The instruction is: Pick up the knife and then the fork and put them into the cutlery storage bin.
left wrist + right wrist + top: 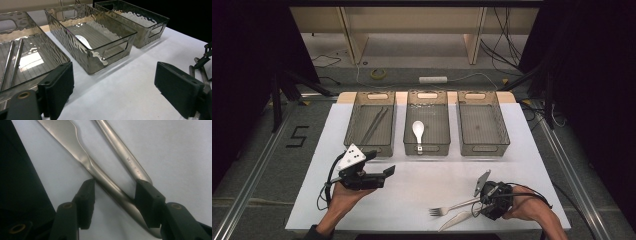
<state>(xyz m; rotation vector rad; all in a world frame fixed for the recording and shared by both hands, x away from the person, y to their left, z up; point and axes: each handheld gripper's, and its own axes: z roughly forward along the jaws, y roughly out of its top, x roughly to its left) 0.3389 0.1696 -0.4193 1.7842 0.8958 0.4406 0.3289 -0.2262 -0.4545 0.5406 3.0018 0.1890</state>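
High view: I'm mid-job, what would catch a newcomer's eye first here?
Three clear bins in a row at the table's far side: chopsticks in the left one, a white spoon in the middle one. At the near right edge, the right gripper straddles a knife handle beside a fork.

Dim surroundings, table (422, 195) brightly lit; bin walls (95, 53) glare; close-up cutlery soft.

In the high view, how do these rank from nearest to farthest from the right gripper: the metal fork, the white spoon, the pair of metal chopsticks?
1. Metal fork: on the white table, handle right at the right gripper.
2. White spoon: in the middle clear plastic bin, up and left.
3. Pair of metal chopsticks: in the left bin, farthest.
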